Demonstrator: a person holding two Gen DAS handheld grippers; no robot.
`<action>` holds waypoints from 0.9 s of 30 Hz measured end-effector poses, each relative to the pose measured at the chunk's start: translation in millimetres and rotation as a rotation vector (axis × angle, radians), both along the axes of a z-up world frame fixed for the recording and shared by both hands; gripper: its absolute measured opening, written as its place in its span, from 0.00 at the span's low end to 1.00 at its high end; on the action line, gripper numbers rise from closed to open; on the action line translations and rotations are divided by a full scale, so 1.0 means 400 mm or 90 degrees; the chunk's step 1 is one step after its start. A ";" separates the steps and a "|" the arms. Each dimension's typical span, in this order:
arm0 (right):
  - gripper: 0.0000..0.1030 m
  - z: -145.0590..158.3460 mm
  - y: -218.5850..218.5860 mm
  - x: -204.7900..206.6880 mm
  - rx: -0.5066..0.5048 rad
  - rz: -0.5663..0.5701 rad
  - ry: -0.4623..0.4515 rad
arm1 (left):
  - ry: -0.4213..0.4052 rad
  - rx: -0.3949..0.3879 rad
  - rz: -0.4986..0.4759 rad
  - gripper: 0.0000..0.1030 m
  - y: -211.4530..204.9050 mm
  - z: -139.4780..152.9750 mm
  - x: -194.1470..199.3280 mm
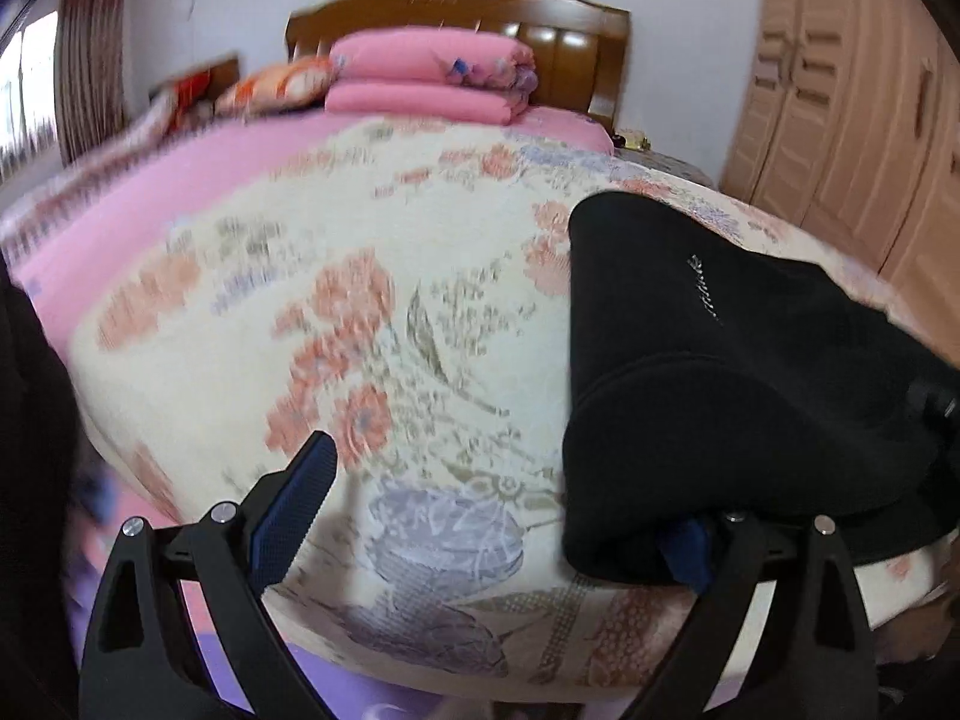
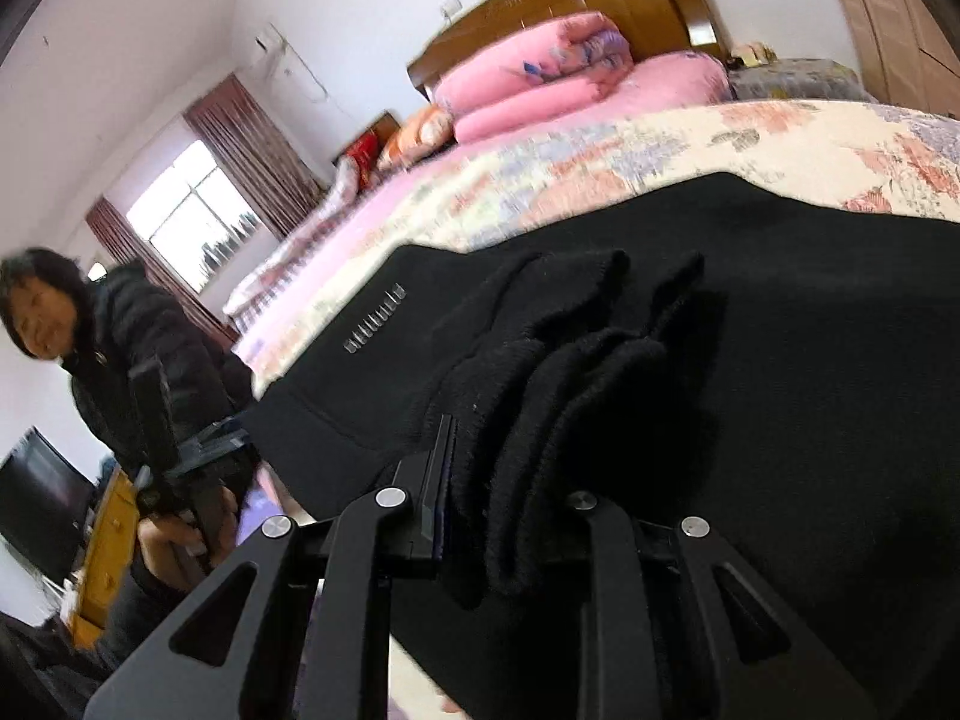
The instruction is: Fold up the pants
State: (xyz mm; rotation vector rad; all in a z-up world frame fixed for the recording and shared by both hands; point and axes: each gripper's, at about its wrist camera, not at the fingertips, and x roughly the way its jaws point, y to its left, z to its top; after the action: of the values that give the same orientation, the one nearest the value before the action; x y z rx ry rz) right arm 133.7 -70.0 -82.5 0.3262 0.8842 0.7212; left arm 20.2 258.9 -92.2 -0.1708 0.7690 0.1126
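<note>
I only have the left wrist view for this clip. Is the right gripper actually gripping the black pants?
Observer: Yes. The right wrist view shows the right gripper closed on bunched, ribbed edges of the pants.
Operator: And where does my left gripper sit from that side?
Observer: The left gripper is off the bed's near edge, beside the pants, held in a person's hand.

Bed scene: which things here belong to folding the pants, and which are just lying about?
Job:
pants
left gripper, open
right gripper, shut on pants
floral cover as work surface

Lying about:
pink quilts
orange pillow
wardrobe
</note>
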 end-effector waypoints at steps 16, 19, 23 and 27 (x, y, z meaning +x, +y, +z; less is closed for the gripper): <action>0.72 0.084 -0.092 -0.051 -0.139 -0.071 -0.062 | -0.039 0.186 -0.164 0.99 -0.109 0.201 -0.145; 0.72 0.131 -0.039 -0.057 -0.144 -0.028 -0.114 | -0.087 0.124 -0.170 0.99 -0.128 0.250 -0.099; 0.72 0.131 0.086 -0.056 -0.202 0.051 -0.164 | -0.076 0.096 -0.198 0.99 -0.211 0.213 0.029; 0.74 0.060 0.150 -0.051 -0.282 0.097 -0.151 | -0.001 0.129 -0.224 0.98 -0.273 0.094 0.099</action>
State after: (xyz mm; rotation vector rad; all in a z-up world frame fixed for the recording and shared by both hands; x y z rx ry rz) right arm 113.5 -10.1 -58.3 -0.2195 0.8225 0.6671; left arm 59.8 149.9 -54.8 0.1575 0.7698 -0.1428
